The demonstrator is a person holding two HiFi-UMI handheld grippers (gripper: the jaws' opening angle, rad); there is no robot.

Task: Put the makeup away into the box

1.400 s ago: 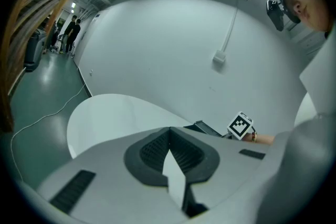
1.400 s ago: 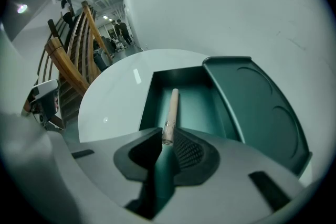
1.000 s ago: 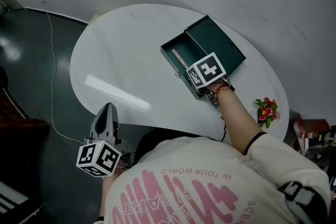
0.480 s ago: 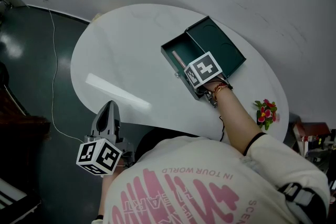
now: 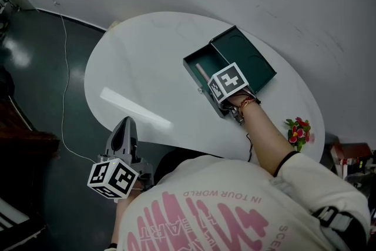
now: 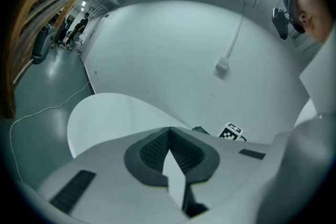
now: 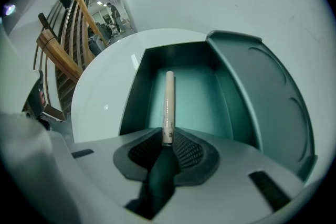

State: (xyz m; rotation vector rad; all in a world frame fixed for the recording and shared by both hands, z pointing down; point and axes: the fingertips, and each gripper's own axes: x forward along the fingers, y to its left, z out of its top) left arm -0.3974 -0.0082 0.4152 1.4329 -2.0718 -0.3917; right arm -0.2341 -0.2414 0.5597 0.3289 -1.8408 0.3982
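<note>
A dark green box (image 5: 197,72) lies open on the white oval table (image 5: 141,67), its lid (image 5: 247,62) folded back to the right. My right gripper (image 7: 167,141) points steeply down over the box's near end, shut on a pale beige makeup tube (image 7: 169,105). The tube's far end reaches over the box's bare floor (image 7: 194,107). In the head view the tube (image 5: 201,72) shows just past the right gripper's marker cube (image 5: 228,82). My left gripper (image 5: 126,123) hangs off the table's near left edge, shut with nothing in it (image 6: 169,134).
A small bunch of red and green flowers (image 5: 298,126) sits at the table's right end. A thin cable (image 5: 63,67) runs over the dark floor on the left. A white wall rises behind the table. Wooden stair rails (image 7: 63,55) stand far off.
The head view has shifted a little. Both grippers and the tube keep their places relative to the box and the table.
</note>
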